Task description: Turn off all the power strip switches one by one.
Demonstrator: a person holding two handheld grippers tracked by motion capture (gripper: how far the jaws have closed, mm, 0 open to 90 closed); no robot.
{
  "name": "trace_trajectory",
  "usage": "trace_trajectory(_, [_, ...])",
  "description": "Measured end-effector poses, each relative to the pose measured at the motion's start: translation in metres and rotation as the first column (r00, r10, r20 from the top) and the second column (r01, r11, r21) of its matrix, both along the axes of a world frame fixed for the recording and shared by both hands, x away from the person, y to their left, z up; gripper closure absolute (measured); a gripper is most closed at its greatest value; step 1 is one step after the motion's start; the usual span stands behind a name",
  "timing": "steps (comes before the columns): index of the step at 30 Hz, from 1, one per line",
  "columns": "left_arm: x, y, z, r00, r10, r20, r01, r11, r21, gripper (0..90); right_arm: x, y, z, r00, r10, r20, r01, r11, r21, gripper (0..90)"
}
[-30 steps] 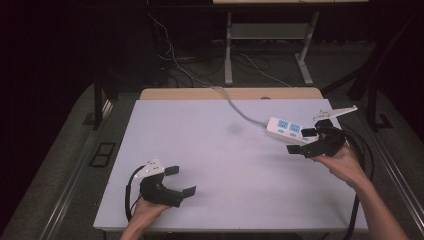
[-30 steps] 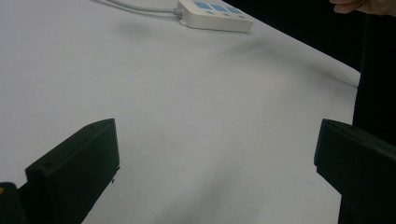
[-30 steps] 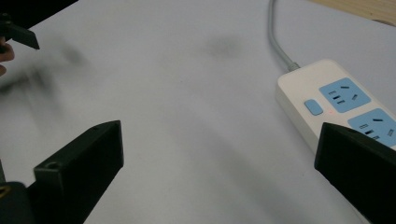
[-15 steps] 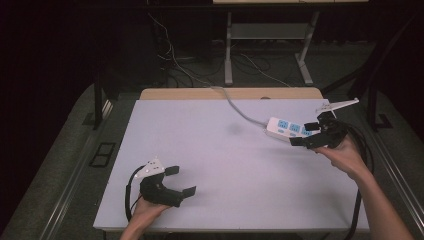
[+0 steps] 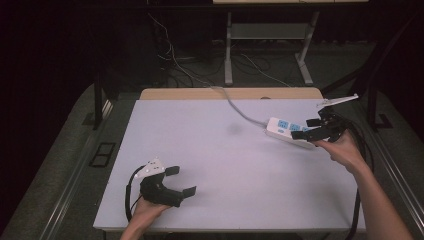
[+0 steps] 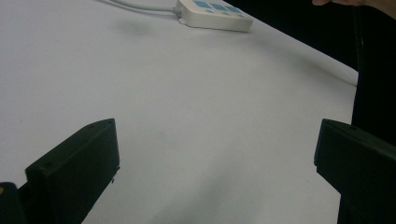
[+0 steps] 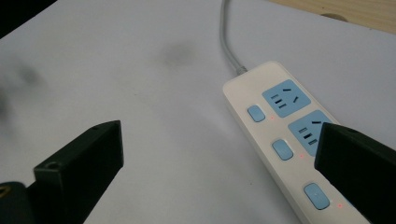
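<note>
so the white power strip sits on the pale table near the far right edge, lying at a slant with its grey cord running off toward the back edge. in the right gripper view the strip shows blue sockets, a row of small blue switches beside them and tiny red lights next to the switches.

the right gripper is held just over the near end of the strip, jaws spread wide. one jaw is above the strip's sockets and the other is out over bare table. can't tell if either one is actually touching the strip.

the left gripper is way over at the near left corner of the table, well apart from the strip, resting low on the surface with its jaws spread wide too and only bare table between them. from its own camera the strip is far off at the top of the frame.
</note>
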State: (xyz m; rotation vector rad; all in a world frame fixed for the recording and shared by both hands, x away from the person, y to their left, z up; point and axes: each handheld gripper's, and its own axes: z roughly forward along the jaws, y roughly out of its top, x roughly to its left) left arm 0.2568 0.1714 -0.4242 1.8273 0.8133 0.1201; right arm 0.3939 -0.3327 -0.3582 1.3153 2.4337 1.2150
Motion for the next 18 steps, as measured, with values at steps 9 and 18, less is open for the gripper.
trace_trajectory(9, [0.001,0.002,0.000,1.0000,0.001,0.003,-0.001,1.0000,-0.002,0.0,0.010,-0.008,-0.006,0.9990,-0.043,-0.010,0.043,0.999,-0.015,8.1])
trace_trajectory(18, [0.001,0.003,0.000,1.0000,0.007,0.002,-0.007,0.9999,-0.008,0.0,0.018,-0.019,-0.011,0.9928,-0.118,0.019,0.119,0.992,-0.041,38.8])
